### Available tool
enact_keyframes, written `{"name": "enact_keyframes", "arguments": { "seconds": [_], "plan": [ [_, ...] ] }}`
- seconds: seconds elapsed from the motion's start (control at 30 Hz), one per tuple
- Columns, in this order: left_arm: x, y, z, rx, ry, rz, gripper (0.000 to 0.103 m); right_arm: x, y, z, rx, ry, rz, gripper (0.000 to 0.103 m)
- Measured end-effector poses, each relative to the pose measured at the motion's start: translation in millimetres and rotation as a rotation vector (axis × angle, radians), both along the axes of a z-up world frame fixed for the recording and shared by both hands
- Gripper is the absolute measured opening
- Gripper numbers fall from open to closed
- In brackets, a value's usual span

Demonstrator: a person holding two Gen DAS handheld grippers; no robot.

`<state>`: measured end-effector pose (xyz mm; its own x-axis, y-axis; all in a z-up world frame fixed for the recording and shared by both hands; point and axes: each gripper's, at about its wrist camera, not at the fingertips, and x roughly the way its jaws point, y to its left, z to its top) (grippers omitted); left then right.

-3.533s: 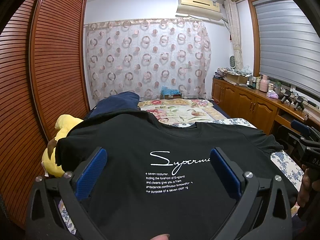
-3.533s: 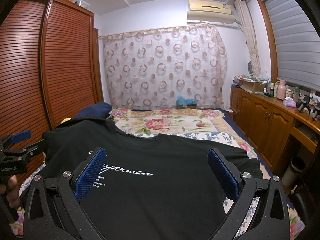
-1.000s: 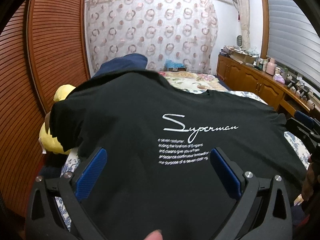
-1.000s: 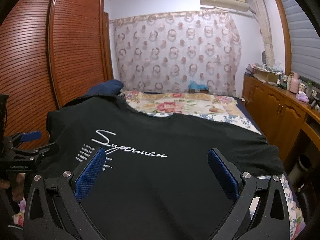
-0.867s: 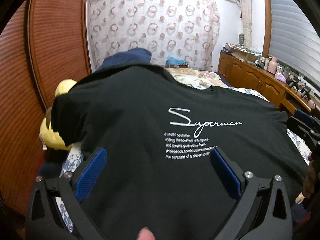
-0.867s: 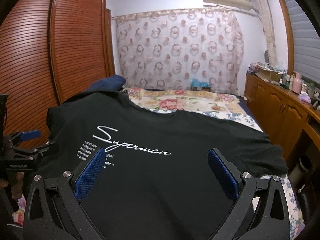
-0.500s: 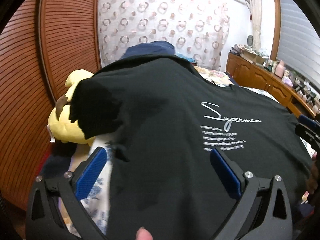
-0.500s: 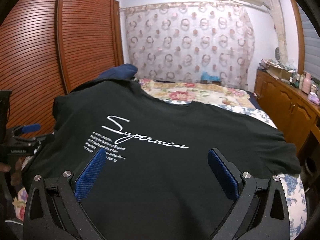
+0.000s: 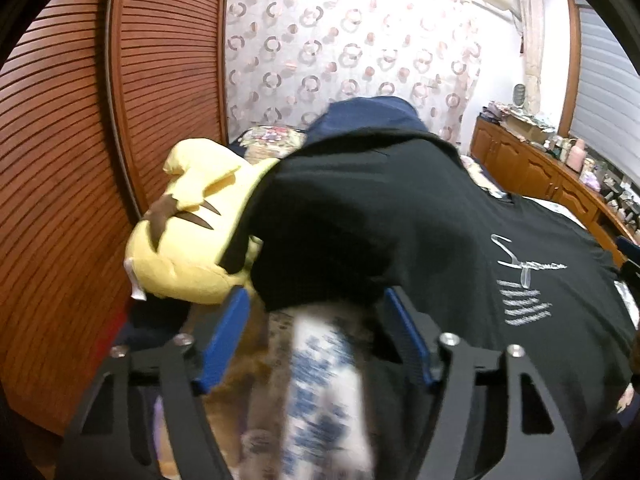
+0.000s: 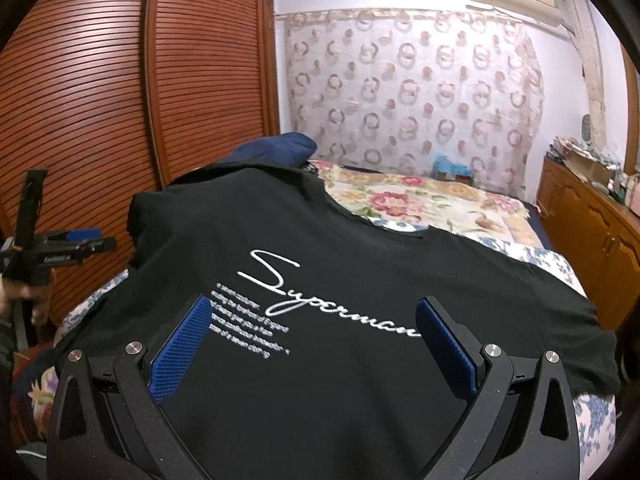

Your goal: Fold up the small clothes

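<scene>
The T-shirt (image 10: 360, 280) lies spread, print up, across the bed (image 10: 440, 204). Its left sleeve (image 9: 320, 240) drapes over a yellow plush (image 9: 192, 240) at the bed's edge.

Left gripper (image 9: 316, 332): the jaws have just been closing and now stand part-way shut. The sleeve hem sits at or just beyond the fingertips. The pads press on no cloth in this view, so treat the gripper as released. The view is motion-blurred.

Right gripper (image 10: 312, 344): jaws wide and released, hovering over the print at the shirt's middle. It holds nothing.

Likely step in hand: take the left sleeve and fold it inward.

Faults to expect:
- Closure ahead of the hem. Cause: the jaws narrow before cloth enters. Result: an empty pinch.
- Plush or bed sheet (image 9: 320, 380) caught with the sleeve. Cause: both lie touching or just beside the hem.
- Shirt dragged and wrinkled. Cause: no hold on the body while the sleeve is pulled.
</scene>
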<state>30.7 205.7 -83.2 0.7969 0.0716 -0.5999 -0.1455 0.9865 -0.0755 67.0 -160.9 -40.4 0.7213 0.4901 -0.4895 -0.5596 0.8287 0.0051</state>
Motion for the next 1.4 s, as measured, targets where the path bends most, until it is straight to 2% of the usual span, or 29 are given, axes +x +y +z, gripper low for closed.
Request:
{"name": "enact_keyframes", "arguments": {
  "seconds": [0.03,0.17,0.23,0.33,0.5,0.63,0.83,0.93,1.1,1.27,1.37,1.4],
  "plan": [
    [3.3,6.5,1.6,0.019,0.001,0.012,0.053,0.7,2.1,-0.5,-0.001,0.001,0.006,0.103],
    [23.4,26.8,7.5,0.054,0.015,0.016,0.042,3.8,13.9,-5.4,-0.021,0.013,0.043,0.103],
    [34.4,33.5,7.3,0.066,0.031,0.003,0.032,4.6,18.4,-7.1,-0.029,0.016,0.059,0.103],
    [51.6,40.2,0.6,0.097,0.068,-0.011,0.024,5.6,26.2,-11.0,-0.049,0.018,0.077,0.103],
    [74.6,48.8,-14.9,0.142,0.140,-0.008,0.024,5.1,26.2,-15.4,-0.052,0.033,0.089,0.103],
    [78.5,49.6,-17.4,0.160,0.155,-0.017,0.002,6.1,22.4,-16.1,-0.048,0.042,0.085,0.103],
    [58.1,46.2,11.9,0.146,0.070,-0.025,0.000,6.4,16.1,-16.5,-0.033,0.051,0.073,0.103],
    [47.7,34.5,36.1,0.176,0.022,-0.044,0.000,7.1,13.3,-16.1,-0.029,0.051,0.066,0.103],
    [34.6,-6.2,86.4,0.200,-0.071,-0.137,0.000,10.4,3.9,-10.3,-0.011,0.047,0.043,0.103],
    [39.0,-59.3,114.1,0.214,-0.111,-0.249,0.000,14.1,-10.6,-1.9,0.010,0.036,0.011,0.103],
    [44.8,-86.5,118.1,0.214,-0.096,-0.288,0.007,16.3,-17.5,-0.9,0.016,0.037,-0.003,0.103],
    [46.1,-92.2,118.0,0.216,-0.092,-0.297,0.013,16.8,-19.8,-1.1,0.017,0.038,-0.007,0.103]
  ]
}}
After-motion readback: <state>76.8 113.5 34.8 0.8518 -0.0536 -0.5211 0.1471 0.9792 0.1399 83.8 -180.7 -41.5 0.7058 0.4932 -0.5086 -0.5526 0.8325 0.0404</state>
